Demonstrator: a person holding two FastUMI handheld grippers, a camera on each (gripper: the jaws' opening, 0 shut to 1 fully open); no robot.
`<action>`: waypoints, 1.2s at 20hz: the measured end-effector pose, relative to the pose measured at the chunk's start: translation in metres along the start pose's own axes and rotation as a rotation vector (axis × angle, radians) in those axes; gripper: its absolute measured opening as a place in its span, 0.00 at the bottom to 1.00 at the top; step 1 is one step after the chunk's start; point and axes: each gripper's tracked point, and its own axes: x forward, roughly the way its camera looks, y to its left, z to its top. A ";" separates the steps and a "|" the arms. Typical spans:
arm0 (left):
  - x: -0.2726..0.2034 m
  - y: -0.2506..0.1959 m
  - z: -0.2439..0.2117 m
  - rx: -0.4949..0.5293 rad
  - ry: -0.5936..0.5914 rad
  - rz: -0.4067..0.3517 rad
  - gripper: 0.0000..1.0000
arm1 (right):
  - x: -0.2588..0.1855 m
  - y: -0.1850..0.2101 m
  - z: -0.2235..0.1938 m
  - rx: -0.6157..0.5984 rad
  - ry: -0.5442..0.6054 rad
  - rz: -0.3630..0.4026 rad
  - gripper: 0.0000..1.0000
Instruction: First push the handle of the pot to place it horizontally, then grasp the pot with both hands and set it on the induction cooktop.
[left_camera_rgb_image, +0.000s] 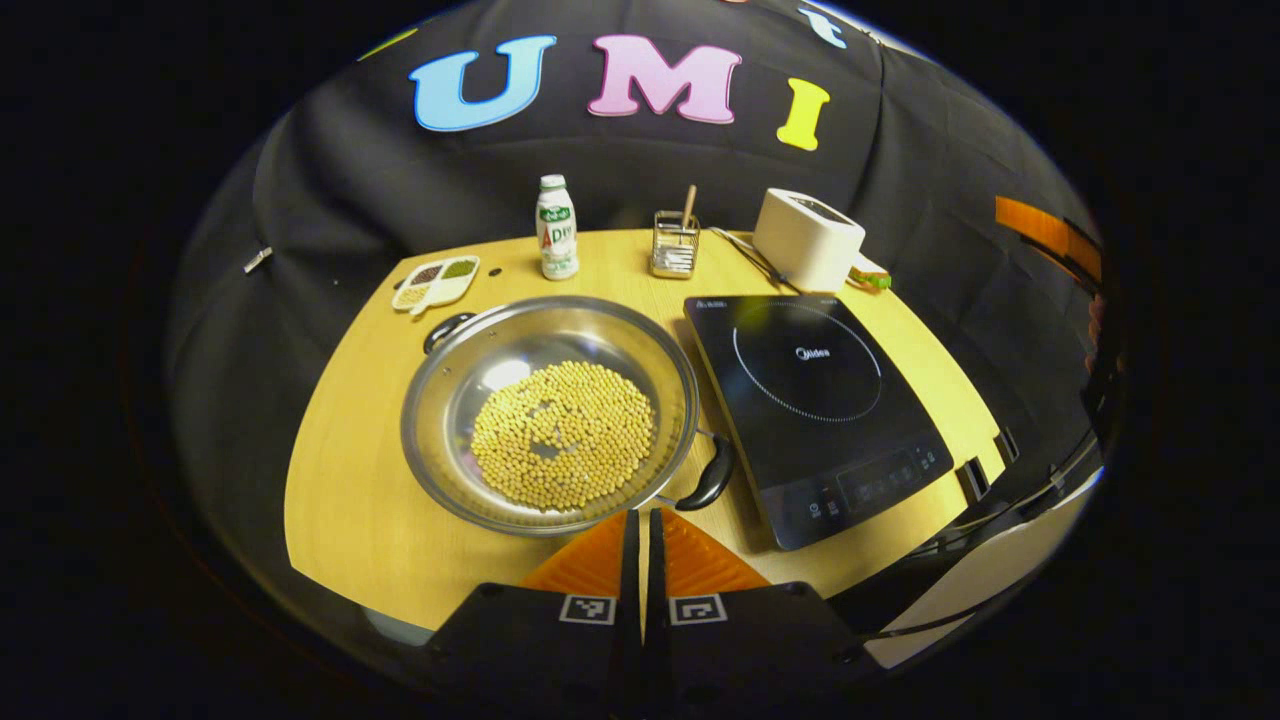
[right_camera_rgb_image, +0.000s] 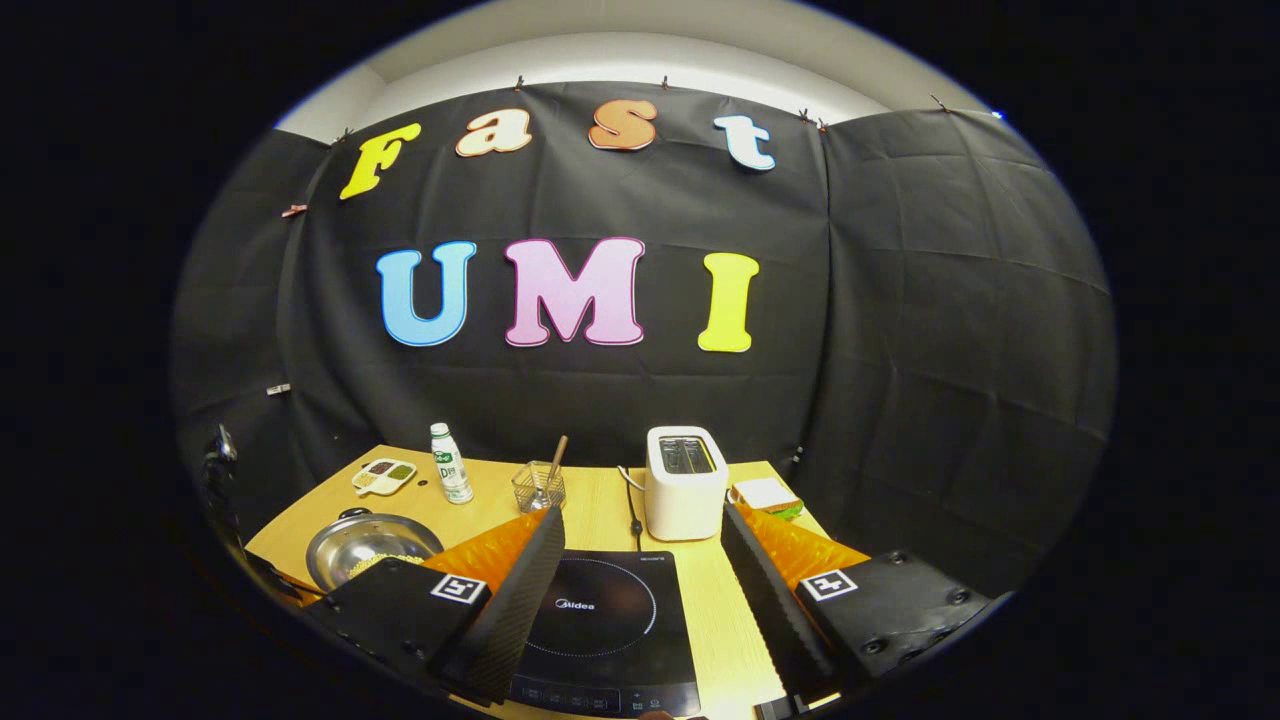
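Two claws hang above the counter (left_camera_rgb_image: 350, 480). The left claw (left_camera_rgb_image: 643, 530) is closed, fingers pressed together on nothing, just off the near rim of the pot (left_camera_rgb_image: 548, 412) — a wide steel pan of yellow beans (left_camera_rgb_image: 563, 435), its black handles lying on a diagonal. The pot sits just beside the induction cooktop (left_camera_rgb_image: 820, 400). The right claw (right_camera_rgb_image: 640, 590) is spread wide open over the cooktop — a white toaster (right_camera_rgb_image: 684, 482) stands behind.
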 end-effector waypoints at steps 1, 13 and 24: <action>0.006 -0.001 -0.006 0.027 0.024 -0.005 0.05 | 0.001 -0.002 0.002 0.013 -0.001 -0.010 0.98; 0.064 -0.012 -0.034 0.227 0.140 -0.060 0.05 | -0.001 -0.031 0.008 -0.009 -0.029 -0.116 0.98; 0.086 -0.026 -0.021 0.233 0.160 -0.081 0.05 | -0.006 -0.036 0.003 -0.029 -0.019 -0.120 0.98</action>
